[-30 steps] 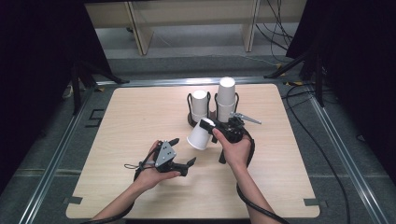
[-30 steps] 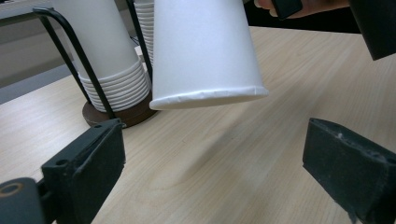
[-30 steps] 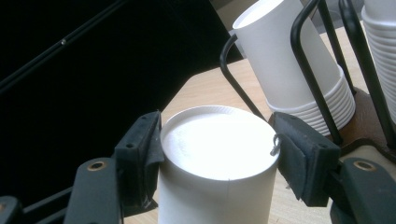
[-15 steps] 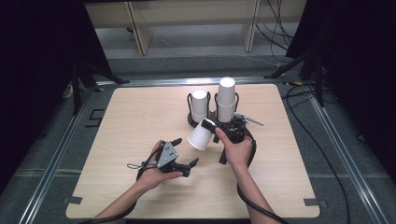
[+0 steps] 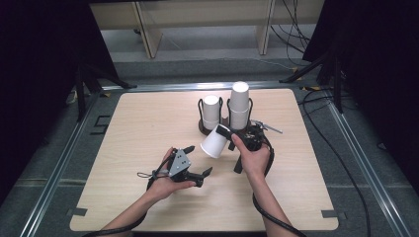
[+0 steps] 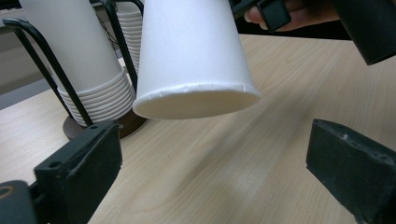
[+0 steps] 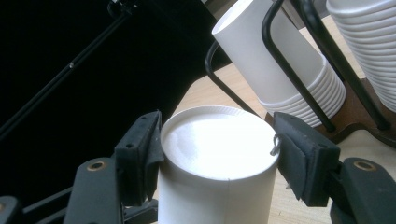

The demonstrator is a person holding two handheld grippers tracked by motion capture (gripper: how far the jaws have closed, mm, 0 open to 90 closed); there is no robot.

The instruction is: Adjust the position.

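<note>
Jaws of the left gripper [image 5: 200,174] had just been opening and stood wide and empty, the paper cup [image 5: 216,142] hanging mouth-first ahead of them, so a handover looked near. Right gripper [image 7: 217,158] clamped that cup at its closed base, above the tabletop [image 5: 148,123]. Behind stood the wire cup holder [image 5: 225,123] with two stacks; it crowded any push forward.

A lab-style recording bay, not a home — 1 pale wooden table [image 5: 148,128] framed by metal floor rails [image 5: 64,163], black curtains [image 5: 44,44] on 2 sides, dark stand legs [image 5: 316,66], loose cables [image 5: 291,19] on grey carpet [image 5: 197,59] — and plain cabinet bases [image 5: 207,19] behind.
</note>
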